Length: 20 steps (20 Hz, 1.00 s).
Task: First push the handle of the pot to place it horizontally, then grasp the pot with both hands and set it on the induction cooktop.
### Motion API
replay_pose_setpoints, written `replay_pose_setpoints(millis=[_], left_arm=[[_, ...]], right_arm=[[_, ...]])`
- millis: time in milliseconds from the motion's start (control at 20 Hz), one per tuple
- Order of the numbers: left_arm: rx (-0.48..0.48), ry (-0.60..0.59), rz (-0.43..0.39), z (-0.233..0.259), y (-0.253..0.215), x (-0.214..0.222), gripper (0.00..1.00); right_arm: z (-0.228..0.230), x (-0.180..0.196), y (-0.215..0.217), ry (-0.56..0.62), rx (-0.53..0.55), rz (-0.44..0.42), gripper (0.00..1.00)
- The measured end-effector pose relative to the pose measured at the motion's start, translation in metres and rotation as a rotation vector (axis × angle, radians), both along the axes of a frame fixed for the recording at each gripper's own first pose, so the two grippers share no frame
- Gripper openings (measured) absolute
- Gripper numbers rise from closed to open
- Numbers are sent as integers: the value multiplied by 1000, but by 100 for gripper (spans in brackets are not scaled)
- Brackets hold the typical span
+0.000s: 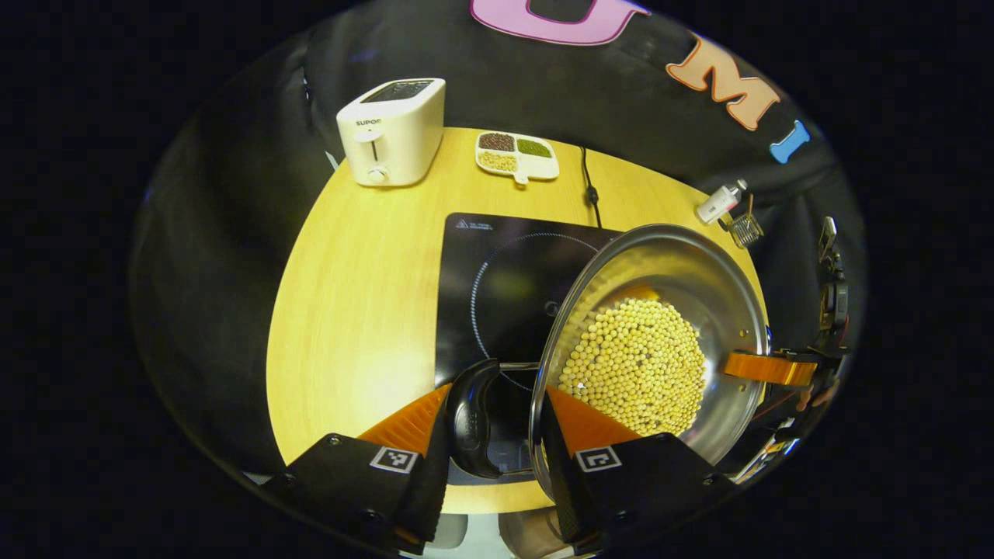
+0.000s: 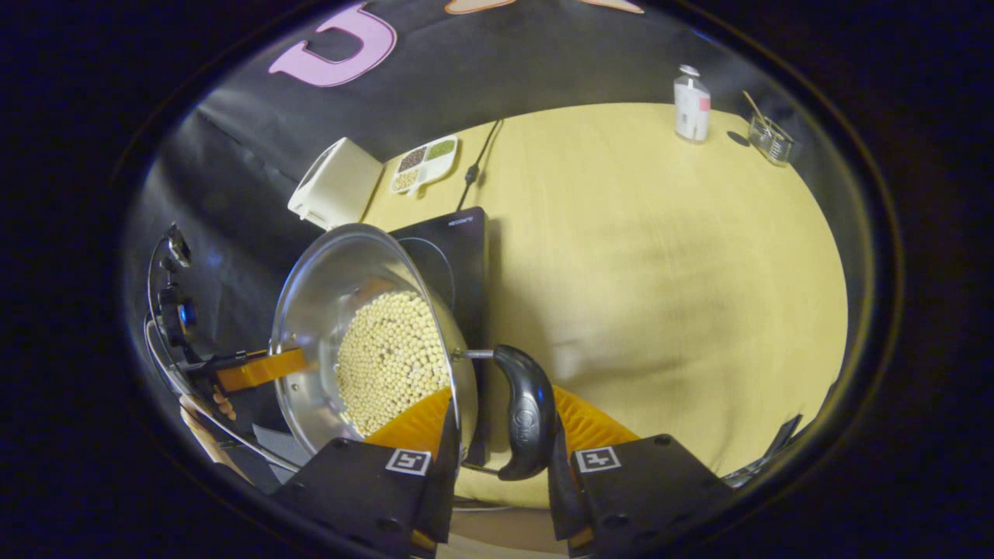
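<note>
Steel pot (image 1: 683, 295) filled with pale yellow beans (image 1: 637, 365), held partly over the black induction cooktop (image 1: 497, 279) on the round yellow wooden table (image 1: 349, 295). Left gripper (image 1: 493, 419): orange fingers straddle the pot's black side handle (image 1: 474, 419), one inside the rim. Right gripper (image 2: 497, 427): same arrangement on the opposite black handle (image 2: 528, 419). Whether each grip is fully pressed is unclear. White toaster (image 1: 392, 132) at the table's far edge.

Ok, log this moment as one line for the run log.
left gripper: astride pot handle | right gripper: astride other handle | pot: soybeans inside, partly over induction cooktop | release: pending
</note>
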<state>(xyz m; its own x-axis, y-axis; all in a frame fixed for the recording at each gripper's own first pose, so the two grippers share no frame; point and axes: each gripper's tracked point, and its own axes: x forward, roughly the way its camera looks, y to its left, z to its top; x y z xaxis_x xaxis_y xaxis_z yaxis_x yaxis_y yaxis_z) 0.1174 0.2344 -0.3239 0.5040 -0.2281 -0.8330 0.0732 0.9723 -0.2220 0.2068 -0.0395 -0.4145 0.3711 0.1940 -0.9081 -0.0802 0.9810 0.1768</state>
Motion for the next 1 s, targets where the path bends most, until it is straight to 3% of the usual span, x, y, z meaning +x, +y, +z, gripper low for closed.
replay_pose_setpoints(millis=[250, 300, 550, 600, 650, 700, 800, 900, 950, 1000], left_arm=[[35, -26, 23, -4, 20, 24, 59], [46, -25, 28, -6, 23, 27, 60], [69, -10, 58, -22, 33, 46, 59], [74, -9, 60, -24, 36, 48, 60], [77, -13, 63, -25, 36, 51, 59], [82, -15, 63, -26, 38, 53, 59], [91, -17, 65, -29, 40, 57, 60], [96, -12, 67, -32, 41, 59, 59], [96, -9, 71, -34, 43, 61, 59], [97, -3, 73, -34, 42, 59, 60]], right_arm=[[-4, 12, 8, -22, -4, -2, 46], [-8, 15, 9, -30, -9, -5, 53], [-17, 28, 14, -38, -16, -22, 52], [-21, 32, 16, -41, -19, -20, 46], [-24, 36, 17, -41, -18, -20, 46], [-27, 41, 19, -41, -15, -21, 53], [-34, 46, 23, -38, -13, -21, 53], [-39, 47, 25, -29, -15, -20, 47], [-41, 50, 25, -27, -16, -19, 53], [-41, 50, 26, -26, -15, -20, 53]])
